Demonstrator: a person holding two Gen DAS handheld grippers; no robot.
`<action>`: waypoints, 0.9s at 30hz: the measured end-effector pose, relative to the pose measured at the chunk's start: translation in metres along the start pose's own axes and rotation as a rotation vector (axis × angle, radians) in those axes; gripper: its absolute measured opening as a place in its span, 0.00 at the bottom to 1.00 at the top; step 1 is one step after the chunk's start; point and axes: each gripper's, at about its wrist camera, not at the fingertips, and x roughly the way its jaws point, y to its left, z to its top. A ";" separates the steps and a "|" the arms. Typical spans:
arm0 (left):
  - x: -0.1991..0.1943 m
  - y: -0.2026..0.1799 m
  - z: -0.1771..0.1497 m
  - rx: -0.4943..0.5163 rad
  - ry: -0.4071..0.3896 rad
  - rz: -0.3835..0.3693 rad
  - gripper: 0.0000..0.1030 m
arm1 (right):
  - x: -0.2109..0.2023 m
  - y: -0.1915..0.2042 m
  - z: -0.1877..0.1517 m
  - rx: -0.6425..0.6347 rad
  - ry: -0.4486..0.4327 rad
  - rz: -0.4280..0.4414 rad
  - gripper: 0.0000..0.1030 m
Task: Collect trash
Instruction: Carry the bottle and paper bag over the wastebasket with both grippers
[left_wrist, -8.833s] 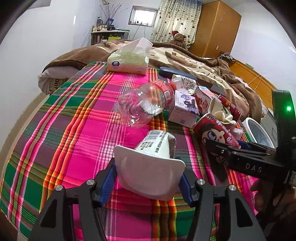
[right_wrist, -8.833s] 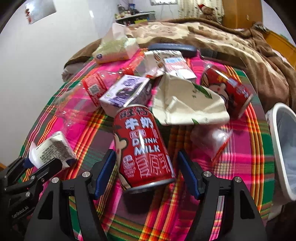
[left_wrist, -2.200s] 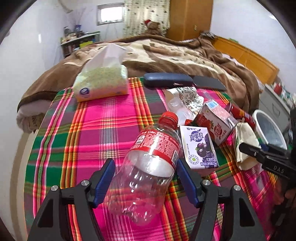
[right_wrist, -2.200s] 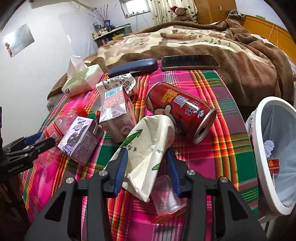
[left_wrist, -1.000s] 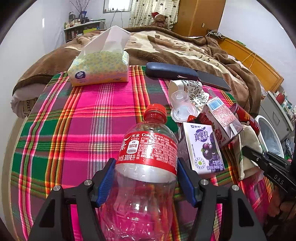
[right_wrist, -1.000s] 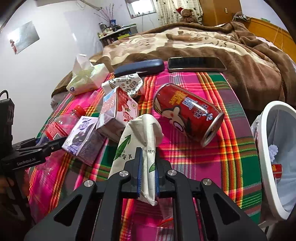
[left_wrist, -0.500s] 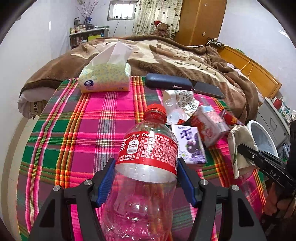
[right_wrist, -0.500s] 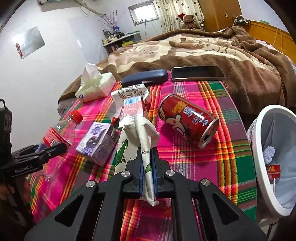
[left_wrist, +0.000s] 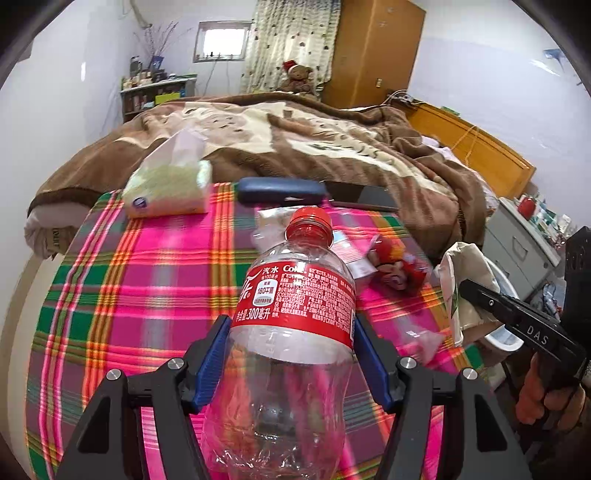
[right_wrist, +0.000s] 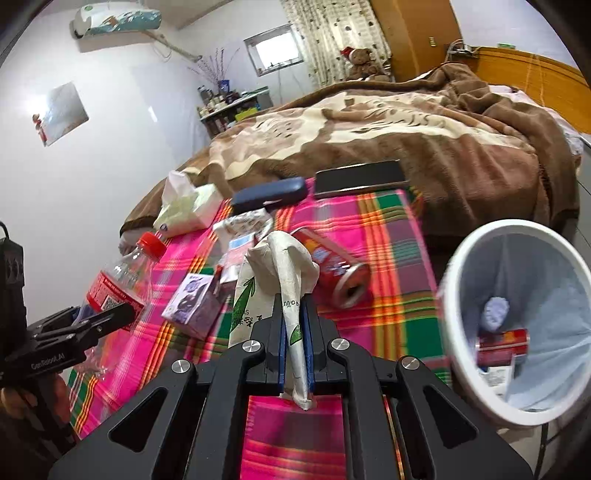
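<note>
Plaid cloth (left_wrist: 147, 280) covers the table at the foot of the bed; remaining trash sits in a cluster toward its right side.

Trash bin (right_wrist: 458, 258): white rim, liner inside, off the table's right edge and lower than the tabletop. Already has a red can and some other bits in it.

Left gripper (left_wrist: 290, 350): jaws spread wide and clamped on the clear plastic bottle (left_wrist: 291, 332), gripping just below the red label. Bottle is lifted off the cloth, long axis running forward along the fingers, red cap pointing away from the camera.

Right gripper (right_wrist: 293, 345): jaws nearly fully closed, pinching the crumpled paper bag (right_wrist: 275, 280) near its lower end. Bag stands up out of the jaws, also clear of the cloth.

Key relation: bin mouth lies to the right of the right gripper and slightly below it, near, nothing between. Right hand is much the nearer one; left gripper with the bottle is on the far side, well apart from the bin, and would need to cross over the cluster. My read: bag goes in first, then the bottle.

Still on the cloth: red drink can (right_wrist: 332, 269) on its side, open end facing the bin; purple carton (right_wrist: 192, 306); a second carton behind it.

Non-trash at the far edge: tissue box (left_wrist: 166, 188), dark blue case (left_wrist: 280, 190), phone (right_wrist: 360, 177).
</note>
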 end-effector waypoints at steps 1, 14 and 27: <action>0.000 -0.005 0.000 0.001 -0.003 -0.008 0.63 | -0.003 -0.004 0.001 0.005 -0.003 -0.005 0.08; 0.017 -0.100 0.005 0.093 0.009 -0.115 0.63 | -0.033 -0.063 0.004 0.066 -0.046 -0.100 0.08; 0.054 -0.195 0.007 0.183 0.044 -0.193 0.63 | -0.045 -0.127 0.004 0.132 -0.046 -0.212 0.08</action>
